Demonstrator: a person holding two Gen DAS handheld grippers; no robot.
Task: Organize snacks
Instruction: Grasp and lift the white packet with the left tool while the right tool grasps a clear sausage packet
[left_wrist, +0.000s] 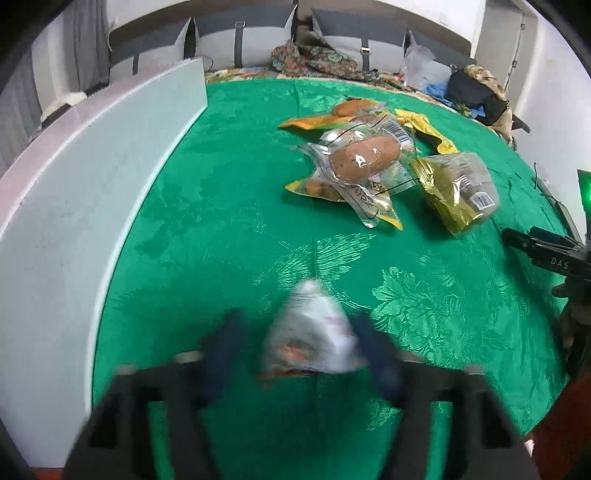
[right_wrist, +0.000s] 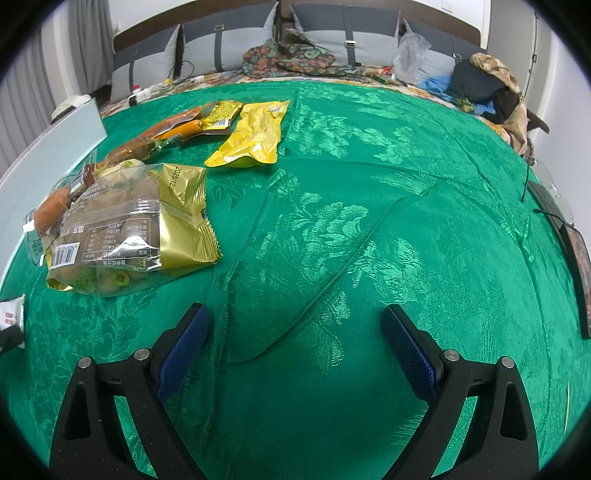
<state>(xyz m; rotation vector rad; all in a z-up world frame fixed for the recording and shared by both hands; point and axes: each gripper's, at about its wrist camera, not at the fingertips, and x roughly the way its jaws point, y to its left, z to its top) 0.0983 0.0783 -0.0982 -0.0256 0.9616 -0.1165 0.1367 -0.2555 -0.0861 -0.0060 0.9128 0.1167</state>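
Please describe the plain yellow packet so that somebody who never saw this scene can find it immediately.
On the green cloth, find the heap of snack packets toward the white box. The yellow packet lies flat at the heap's far edge, on the side away from the box. It alone is opaque yellow; its neighbours are clear or gold.

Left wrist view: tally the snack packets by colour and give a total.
White packet, in the left gripper: 1
Clear packet with a brown bun: 1
Gold-and-clear bag: 1
Yellow packets: 2
Orange packet: 1
Total: 6 visible. The pile overlaps, so more may be hidden.
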